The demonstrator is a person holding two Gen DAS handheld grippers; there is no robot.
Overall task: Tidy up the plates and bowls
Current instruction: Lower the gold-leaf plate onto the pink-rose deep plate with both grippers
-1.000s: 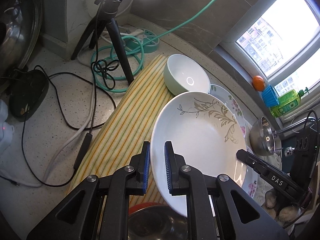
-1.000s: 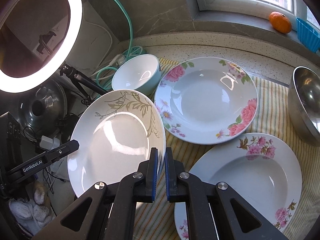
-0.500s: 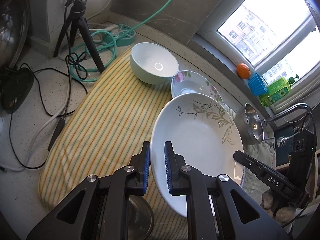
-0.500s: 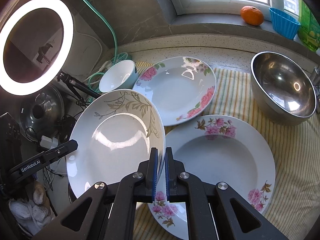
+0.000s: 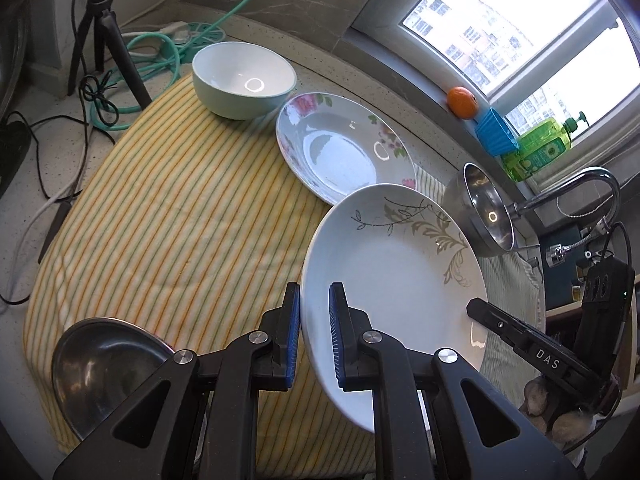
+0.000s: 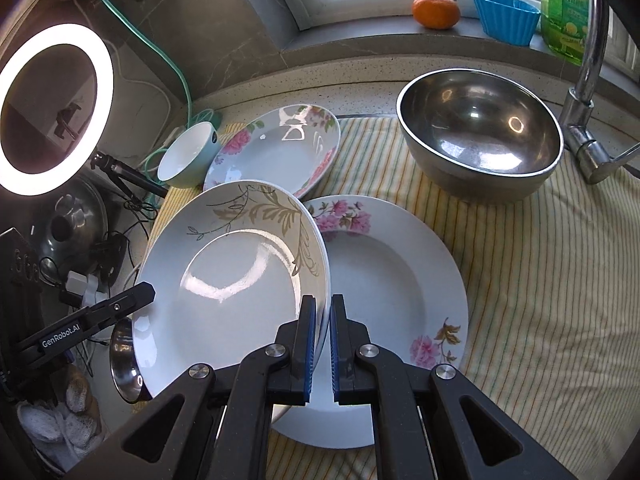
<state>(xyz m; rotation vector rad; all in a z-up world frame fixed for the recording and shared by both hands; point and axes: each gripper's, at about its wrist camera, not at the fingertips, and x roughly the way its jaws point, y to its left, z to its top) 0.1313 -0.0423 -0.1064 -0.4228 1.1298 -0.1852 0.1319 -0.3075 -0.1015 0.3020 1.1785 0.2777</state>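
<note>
Two grippers hold one white plate with a grey-gold leaf pattern between them, in the air above a yellow striped cloth. The left gripper is clamped on the plate's near left rim, its blue-padded fingers pressed to either face. The right gripper is clamped on the opposite rim; in the left view it shows as a black finger at the plate's far right edge. Both grippers reach forward and slightly down, so the plate hangs tilted, its hollow face turned toward the left camera.

Below the held plate, partly covered by it in the right wrist view, a large plate with pink flowers lies flat on the cloth. Behind it lies a second flowered plate, and touching or just beside that plate's far left edge sits a pale green bowl. A big steel bowl stands on the cloth toward the right, near a chrome tap. A smaller steel bowl rests at the cloth's near left corner in the left wrist view.

On the window ledge sit an orange, a blue fluted cup and a green soap bottle. A lit ring light on a tripod stands to the left.
</note>
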